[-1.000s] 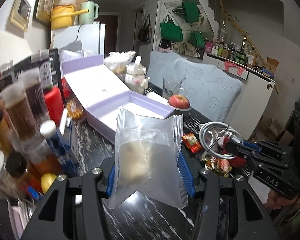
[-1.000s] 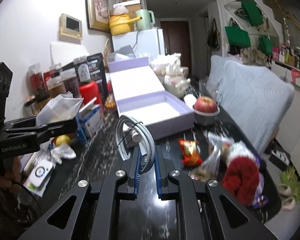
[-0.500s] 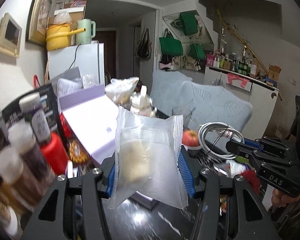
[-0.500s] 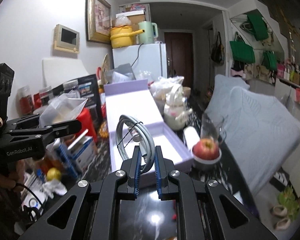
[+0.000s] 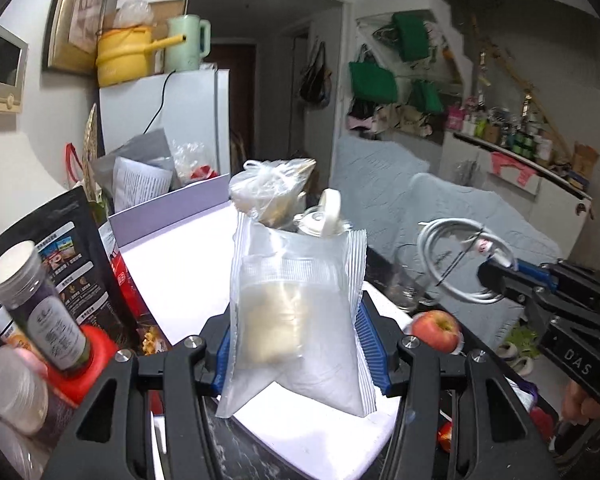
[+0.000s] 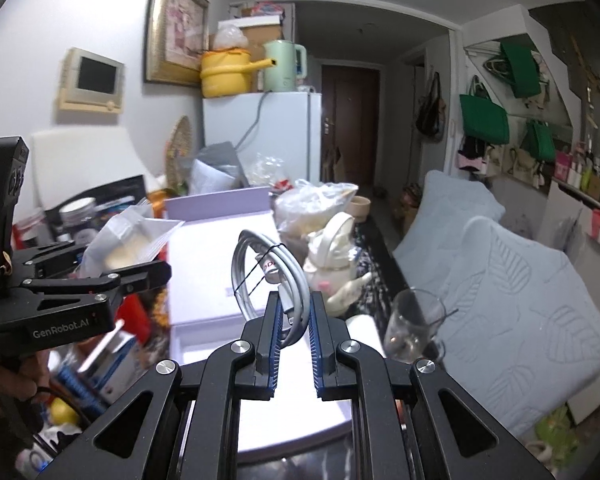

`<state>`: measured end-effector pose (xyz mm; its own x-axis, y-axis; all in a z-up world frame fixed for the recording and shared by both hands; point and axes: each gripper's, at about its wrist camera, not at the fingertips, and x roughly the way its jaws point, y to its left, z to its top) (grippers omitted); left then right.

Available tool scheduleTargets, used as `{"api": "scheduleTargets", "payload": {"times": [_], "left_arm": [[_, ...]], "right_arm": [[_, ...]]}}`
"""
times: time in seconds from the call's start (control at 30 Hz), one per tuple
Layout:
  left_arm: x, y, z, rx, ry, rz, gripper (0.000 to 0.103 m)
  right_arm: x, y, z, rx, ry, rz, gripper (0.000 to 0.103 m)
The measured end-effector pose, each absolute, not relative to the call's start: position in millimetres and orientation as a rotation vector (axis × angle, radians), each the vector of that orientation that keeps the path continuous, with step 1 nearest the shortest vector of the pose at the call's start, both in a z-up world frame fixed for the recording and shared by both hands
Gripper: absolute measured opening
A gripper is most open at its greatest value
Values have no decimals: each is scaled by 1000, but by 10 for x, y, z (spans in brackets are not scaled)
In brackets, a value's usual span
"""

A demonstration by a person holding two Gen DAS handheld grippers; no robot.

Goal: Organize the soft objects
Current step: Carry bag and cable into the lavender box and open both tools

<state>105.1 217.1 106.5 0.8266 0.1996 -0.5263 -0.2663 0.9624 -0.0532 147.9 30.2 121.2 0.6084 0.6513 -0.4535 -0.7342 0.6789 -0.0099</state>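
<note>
My left gripper (image 5: 296, 344) is shut on a clear plastic packet (image 5: 296, 300) with a pale soft lump inside, held upright between the blue pads. It hangs above the open purple box (image 5: 180, 264) with a white inside. My right gripper (image 6: 294, 304) is shut on a coiled grey-white cable (image 6: 268, 264) tied with a thin black band, over the same box (image 6: 216, 280). Each gripper shows in the other's view: the right one (image 5: 490, 274) with the cable (image 5: 456, 264), the left one (image 6: 140, 270) with the packet (image 6: 132, 236).
Jars and a dark pouch (image 5: 72, 256) crowd the left edge. Behind the box stand a tied plastic bag (image 6: 312, 204) and a white teapot (image 6: 336, 264). An empty glass (image 6: 410, 324) and an apple (image 5: 436, 326) sit right of the box. Cushioned chairs (image 6: 520, 300) line the right side.
Both grippers have travelled forward and upward along the table, holding their loads, and now hover over the purple box. The snack packets and red woolly item have dropped out of view.
</note>
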Motion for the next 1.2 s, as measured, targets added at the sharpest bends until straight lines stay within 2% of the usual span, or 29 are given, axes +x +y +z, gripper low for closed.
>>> {"api": "scheduleTargets", "payload": {"times": [0.23, 0.5, 1.2], "left_arm": [[1575, 2430, 792, -152, 668, 288, 52], [1996, 2558, 366, -147, 816, 307, 52], [2202, 2673, -441, -148, 1078, 342, 52]], "right_arm": [[1875, 601, 1116, -237, 483, 767, 13], [2239, 948, 823, -253, 612, 764, 13], [2473, 1280, -42, -372, 848, 729, 13]]}}
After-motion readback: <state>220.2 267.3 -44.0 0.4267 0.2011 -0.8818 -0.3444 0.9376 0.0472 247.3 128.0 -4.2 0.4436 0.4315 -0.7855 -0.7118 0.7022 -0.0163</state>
